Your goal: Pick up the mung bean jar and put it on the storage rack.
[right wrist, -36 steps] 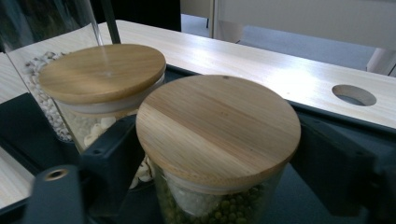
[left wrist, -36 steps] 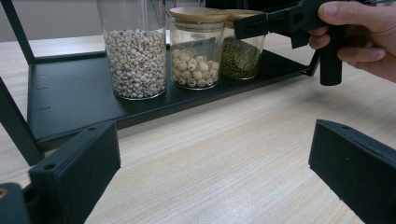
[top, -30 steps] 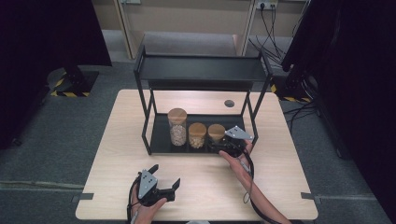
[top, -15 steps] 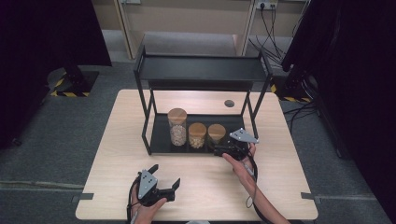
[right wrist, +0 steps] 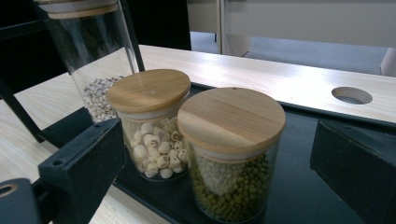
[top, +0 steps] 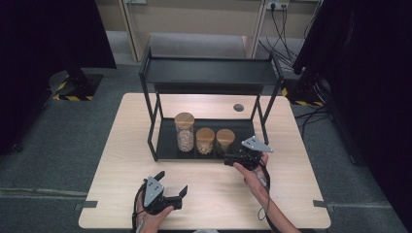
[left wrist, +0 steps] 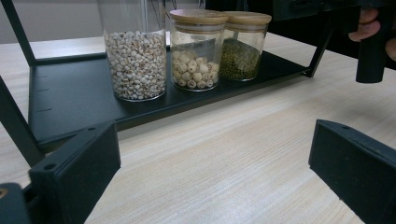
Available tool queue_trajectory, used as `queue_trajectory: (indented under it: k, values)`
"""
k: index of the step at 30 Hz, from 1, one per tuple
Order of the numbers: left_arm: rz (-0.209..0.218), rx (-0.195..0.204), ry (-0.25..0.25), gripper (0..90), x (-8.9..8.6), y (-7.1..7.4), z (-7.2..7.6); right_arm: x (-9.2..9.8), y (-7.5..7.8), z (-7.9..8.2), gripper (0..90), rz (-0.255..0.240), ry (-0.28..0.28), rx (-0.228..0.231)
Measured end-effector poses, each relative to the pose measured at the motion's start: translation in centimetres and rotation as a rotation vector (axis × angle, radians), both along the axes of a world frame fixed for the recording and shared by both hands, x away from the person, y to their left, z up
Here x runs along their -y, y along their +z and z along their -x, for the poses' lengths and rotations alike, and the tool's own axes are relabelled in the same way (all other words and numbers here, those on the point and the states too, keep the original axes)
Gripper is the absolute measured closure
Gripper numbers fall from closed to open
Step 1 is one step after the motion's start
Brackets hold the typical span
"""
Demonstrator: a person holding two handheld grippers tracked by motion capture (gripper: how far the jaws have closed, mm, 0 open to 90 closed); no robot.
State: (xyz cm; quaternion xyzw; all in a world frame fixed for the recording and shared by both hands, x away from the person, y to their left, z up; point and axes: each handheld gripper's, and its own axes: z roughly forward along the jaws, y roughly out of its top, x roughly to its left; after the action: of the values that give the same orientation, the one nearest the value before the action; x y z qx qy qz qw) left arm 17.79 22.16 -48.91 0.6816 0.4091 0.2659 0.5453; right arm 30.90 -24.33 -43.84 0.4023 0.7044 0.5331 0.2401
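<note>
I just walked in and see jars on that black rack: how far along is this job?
Done, it seems: three wooden-lidded jars stand in a row on the rack's lower tray: the tall jar, the middle jar and the green-bean jar. In hand: the right gripper sits by the green-bean jar, jaws just opened and apart from it. Left: the left gripper rests open on the table; nothing more waits there.

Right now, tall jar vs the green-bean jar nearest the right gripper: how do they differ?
The tall jar stands well higher than the green-bean jar. The tall jar holds small whitish grains filling only its lower part; the green-bean jar holds green beans, filled roughly two thirds. The tall jar sits at the row's left end, the green-bean jar at its right end, in front of the right gripper's open jaws. Both are clear glass with round wooden lids, upright on the black shelf tray.
</note>
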Motion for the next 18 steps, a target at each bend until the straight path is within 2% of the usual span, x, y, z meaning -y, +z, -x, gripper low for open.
queue_trajectory:
  k: [18]
  values:
    - [0.001,0.003,0.002,1.4,-0.1,0.0,0.0,0.1,-0.2,1.6,3.8,-0.005,0.037,0.007]
